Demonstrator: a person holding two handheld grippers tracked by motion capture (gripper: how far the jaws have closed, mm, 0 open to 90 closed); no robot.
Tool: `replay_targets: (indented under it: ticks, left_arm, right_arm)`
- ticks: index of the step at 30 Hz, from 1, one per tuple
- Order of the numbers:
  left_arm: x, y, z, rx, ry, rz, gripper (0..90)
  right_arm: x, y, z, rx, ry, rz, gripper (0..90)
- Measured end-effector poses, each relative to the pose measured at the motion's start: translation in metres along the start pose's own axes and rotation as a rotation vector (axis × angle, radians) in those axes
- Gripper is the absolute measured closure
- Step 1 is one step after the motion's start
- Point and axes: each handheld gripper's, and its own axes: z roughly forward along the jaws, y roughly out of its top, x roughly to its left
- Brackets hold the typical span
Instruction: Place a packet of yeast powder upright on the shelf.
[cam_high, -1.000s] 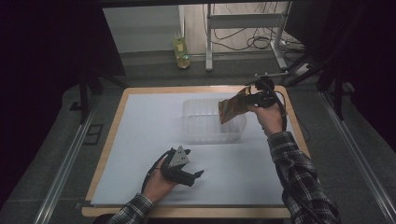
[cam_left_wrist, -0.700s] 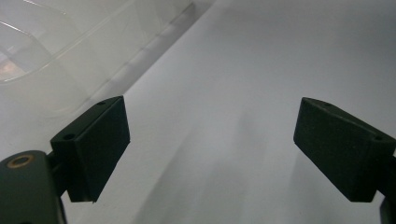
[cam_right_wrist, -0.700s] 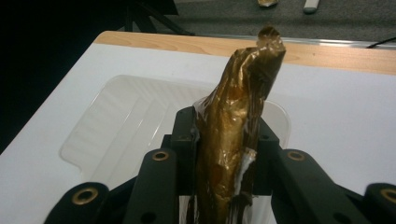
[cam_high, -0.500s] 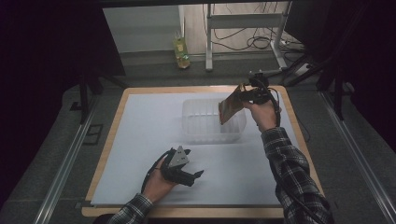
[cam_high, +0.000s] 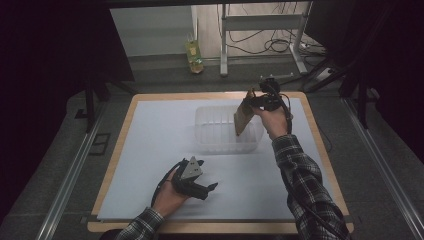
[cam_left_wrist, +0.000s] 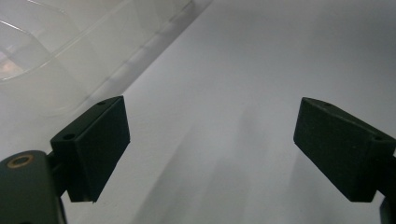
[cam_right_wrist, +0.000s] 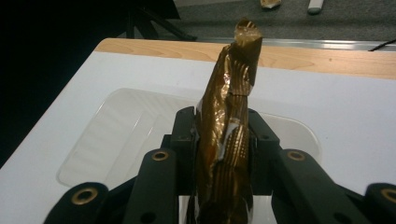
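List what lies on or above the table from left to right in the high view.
Left hand-held gripper resting on the white sheet → clear plastic container → golden-brown packet → right hand-held gripper clamping that packet.

Bare white mat (cam_high: 150, 145) beside clear tray (cam_high: 215, 132)

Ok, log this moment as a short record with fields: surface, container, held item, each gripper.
surface: white sheet on a wooden-edged table
container: clear ribbed plastic tub, nothing visible inside
held item: crinkled gold-brown foil packet, above the tub
right gripper: fingers shut on the packet
left gripper: open, holding nothing, low over the sheet
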Motion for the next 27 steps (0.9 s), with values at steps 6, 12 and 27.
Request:
replay_targets:
  ticks: [6,12,27]
  left_arm:
    - [0.000,0.000,0.000,0.001,0.000,0.000,10.6]
    - [0.000,0.000,0.000,0.006,-0.004,0.003,10.6]
    - [-0.002,0.000,0.001,0.006,-0.002,0.012,10.6]
  right_arm:
    - [0.005,0.000,0.008,0.001,-0.005,0.006,69.5]
    - [0.007,-0.004,0.019,0.017,-0.009,0.007,69.3]
    - [0.008,-0.013,0.032,0.037,-0.039,-0.025,59.2]
